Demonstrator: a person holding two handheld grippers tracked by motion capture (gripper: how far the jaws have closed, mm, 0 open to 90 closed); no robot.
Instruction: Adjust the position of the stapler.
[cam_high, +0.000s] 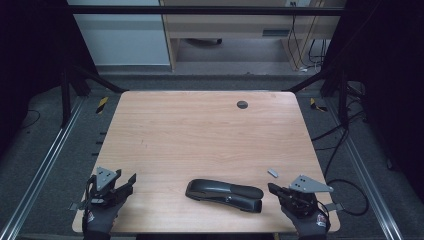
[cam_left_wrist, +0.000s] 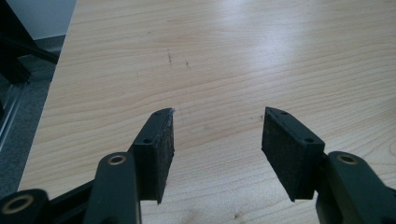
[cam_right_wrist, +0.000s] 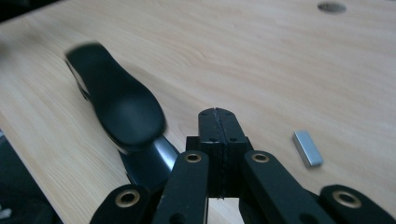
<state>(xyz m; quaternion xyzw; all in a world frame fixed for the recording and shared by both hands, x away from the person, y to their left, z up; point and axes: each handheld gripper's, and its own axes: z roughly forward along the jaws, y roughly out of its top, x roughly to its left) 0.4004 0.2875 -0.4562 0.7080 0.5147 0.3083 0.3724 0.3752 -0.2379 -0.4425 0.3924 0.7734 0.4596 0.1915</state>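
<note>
a light wood-grain surface (cam_high: 200, 135) fills the frame's middle, a round dark grommet hole (cam_high: 242, 104) near its upper right. upper centre, a pale wooden desk (cam_high: 225, 22); black cables (cam_high: 345, 145) trail at right.

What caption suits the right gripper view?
Shut jaws of the right gripper between a black stapler and a small metal block.

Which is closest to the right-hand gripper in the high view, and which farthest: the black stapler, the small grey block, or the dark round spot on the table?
From the right gripper:
1. Small grey block, just beyond its tip. The black stapler, on its left, is almost as close.
2. Dark round spot, far up the table.
</note>
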